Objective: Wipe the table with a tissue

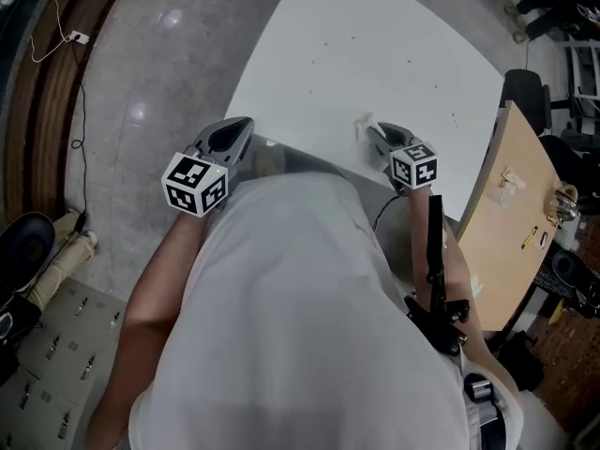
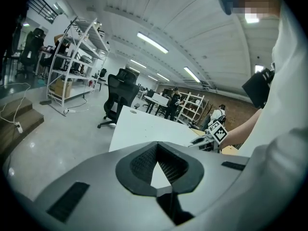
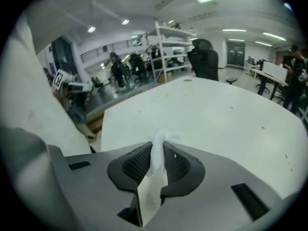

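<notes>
The white table [image 1: 375, 64] lies open, hemmed rightward by what seems a wooden board [image 1: 511, 214].

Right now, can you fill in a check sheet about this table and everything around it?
Surface: white table, a few tiny specks.
Job's things: tissue, scrunched, pinched in the right gripper.
Clutter: nothing seen on the white table.
Grippers: right gripper shut on the tissue; left gripper shut, empty, beside the table's edge.
Cables: cable on the floor.
Surroundings: black chair, shelves, wooden desk beside the table.
</notes>
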Demonstrator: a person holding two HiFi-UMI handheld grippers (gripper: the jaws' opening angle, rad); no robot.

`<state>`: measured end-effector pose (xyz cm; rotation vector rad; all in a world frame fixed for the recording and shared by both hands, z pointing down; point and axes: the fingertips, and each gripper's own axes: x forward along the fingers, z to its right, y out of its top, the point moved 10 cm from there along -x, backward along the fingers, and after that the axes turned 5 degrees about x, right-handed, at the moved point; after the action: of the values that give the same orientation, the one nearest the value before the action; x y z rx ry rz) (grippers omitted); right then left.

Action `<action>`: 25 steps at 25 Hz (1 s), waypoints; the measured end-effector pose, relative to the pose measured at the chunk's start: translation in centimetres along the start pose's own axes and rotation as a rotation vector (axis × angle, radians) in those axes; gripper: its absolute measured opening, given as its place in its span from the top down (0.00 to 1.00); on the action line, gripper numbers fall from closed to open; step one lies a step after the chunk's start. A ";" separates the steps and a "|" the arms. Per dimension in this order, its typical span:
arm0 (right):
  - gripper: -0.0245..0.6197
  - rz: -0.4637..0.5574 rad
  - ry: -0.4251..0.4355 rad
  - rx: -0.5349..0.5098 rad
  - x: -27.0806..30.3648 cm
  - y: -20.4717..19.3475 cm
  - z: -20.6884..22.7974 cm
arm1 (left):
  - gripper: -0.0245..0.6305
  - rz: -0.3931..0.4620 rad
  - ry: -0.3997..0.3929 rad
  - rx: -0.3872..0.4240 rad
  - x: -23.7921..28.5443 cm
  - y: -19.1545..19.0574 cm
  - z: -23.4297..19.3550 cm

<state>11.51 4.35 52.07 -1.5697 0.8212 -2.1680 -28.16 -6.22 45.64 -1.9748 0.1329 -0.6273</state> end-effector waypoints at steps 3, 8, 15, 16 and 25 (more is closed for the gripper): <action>0.86 0.065 -0.045 0.053 0.7 3.0 1.8 | 0.95 -0.003 0.025 -0.004 -0.2 0.3 -0.4; 0.86 0.062 -0.038 0.045 3.0 6.7 1.8 | 0.95 -0.013 0.055 -0.015 -1.2 -0.1 -0.9; 0.86 -0.138 0.145 -0.237 2.2 3.8 -2.1 | 0.95 0.017 0.115 -0.053 -2.6 0.1 -1.6; 0.86 -0.153 0.160 -0.232 0.9 2.6 -1.9 | 0.95 0.017 0.118 -0.058 -2.8 0.1 -1.7; 0.86 -0.221 0.202 -0.184 -0.9 -3.9 -1.9 | 0.95 -0.035 0.034 -0.021 -1.0 0.2 -1.2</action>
<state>10.24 8.30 53.43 -1.6128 0.9734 -2.5041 -29.52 -6.94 45.53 -1.9910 0.1270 -0.6853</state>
